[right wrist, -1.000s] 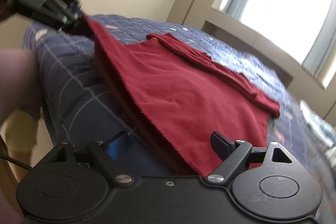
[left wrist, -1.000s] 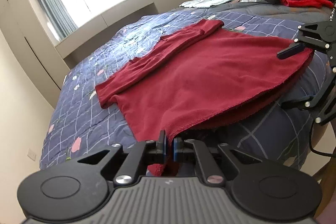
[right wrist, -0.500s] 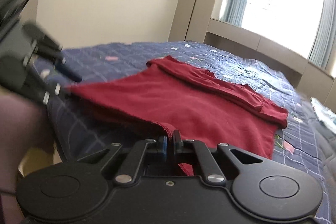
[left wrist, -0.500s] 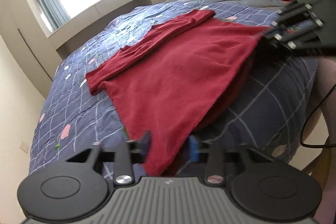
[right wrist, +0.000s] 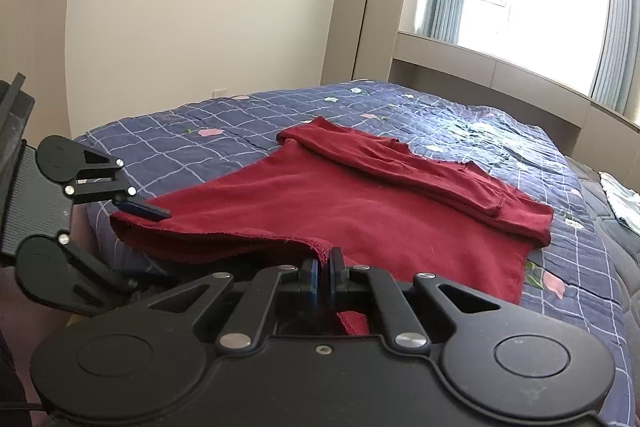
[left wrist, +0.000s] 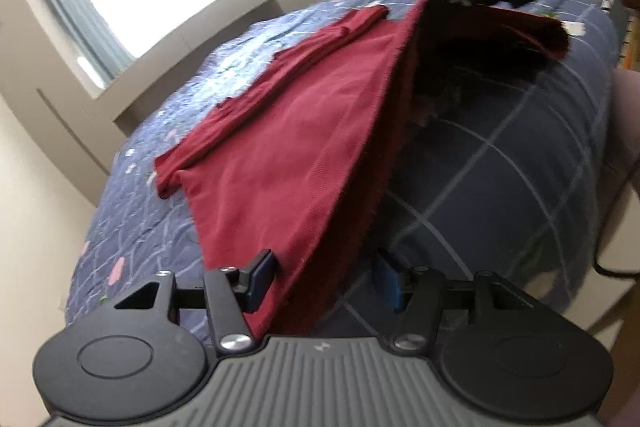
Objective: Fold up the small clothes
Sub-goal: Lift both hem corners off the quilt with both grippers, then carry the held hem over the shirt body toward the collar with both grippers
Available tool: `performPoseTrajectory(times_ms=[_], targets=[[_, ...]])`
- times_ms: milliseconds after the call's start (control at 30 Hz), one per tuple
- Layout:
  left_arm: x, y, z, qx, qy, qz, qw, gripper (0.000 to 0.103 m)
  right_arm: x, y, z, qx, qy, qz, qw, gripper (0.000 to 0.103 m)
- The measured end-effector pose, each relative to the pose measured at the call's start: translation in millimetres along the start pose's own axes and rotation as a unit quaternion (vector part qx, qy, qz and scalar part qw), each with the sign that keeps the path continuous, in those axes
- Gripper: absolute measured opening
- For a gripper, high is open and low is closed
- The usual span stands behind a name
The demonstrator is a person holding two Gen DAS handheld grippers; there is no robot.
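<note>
While right gripper (right wrist: 325, 269) pinches hem, red garment (right wrist: 360, 211) spreads ahead.

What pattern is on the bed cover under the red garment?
Navy-blue quilt with a pale grid and small pink flowers, clearest in the right wrist view.

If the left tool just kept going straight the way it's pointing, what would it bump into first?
Probably the red shirt. The left tool is open, with the shirt's near corner already between its fingers, so it would push into that cloth first, then the blue bedspread underneath.
</note>
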State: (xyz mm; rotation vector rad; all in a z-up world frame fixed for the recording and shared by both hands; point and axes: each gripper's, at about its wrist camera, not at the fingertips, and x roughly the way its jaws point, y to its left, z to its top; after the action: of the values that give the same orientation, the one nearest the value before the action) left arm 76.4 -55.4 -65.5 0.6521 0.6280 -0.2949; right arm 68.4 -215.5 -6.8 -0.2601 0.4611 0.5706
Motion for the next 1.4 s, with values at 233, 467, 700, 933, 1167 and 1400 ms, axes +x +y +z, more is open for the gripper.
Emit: performPoseTrajectory(times_ms=[233, 467, 700, 933, 1167, 1400], targets=[[-0.2, 25.4, 3.5, -0.031, 0.006, 0.049, 0.9983, 0.017, -1.6, 8.1, -16.1, -0.032, 0.015, -0.006, 0.999, 0.005], [0.4, 29.4, -7.7, -0.003, 0.02, 0.049, 0.9986, 0.015, 13.1, 20.6, -51.6, -0.079, 0.059, -0.036, 0.994, 0.014], [-13.0, 8.4, -17.4, 0.031, 0.006, 0.018, 0.9993, 0.048, 10.7, 5.3, -44.3, -0.034, 0.058, -0.02, 0.998, 0.007], [-8.5, 0.2, -11.3, 0.04, -0.002, 0.012, 0.9991, 0.06, 2.6, -29.3, 0.6, 0.082, 0.014, 0.021, 0.996, 0.005], [2.9, 1.9, 3.3, -0.005, -0.003, 0.005, 1.0, 0.064, 2.2, -42.1, 19.6, 0.095, 0.003, 0.025, 0.995, 0.005], [10.2, 24.8, -0.3, -0.023, 0.028, 0.046, 0.9983, 0.009, -3.9, -25.4, -0.2, 0.027, 0.027, 0.001, 0.999, 0.005]])
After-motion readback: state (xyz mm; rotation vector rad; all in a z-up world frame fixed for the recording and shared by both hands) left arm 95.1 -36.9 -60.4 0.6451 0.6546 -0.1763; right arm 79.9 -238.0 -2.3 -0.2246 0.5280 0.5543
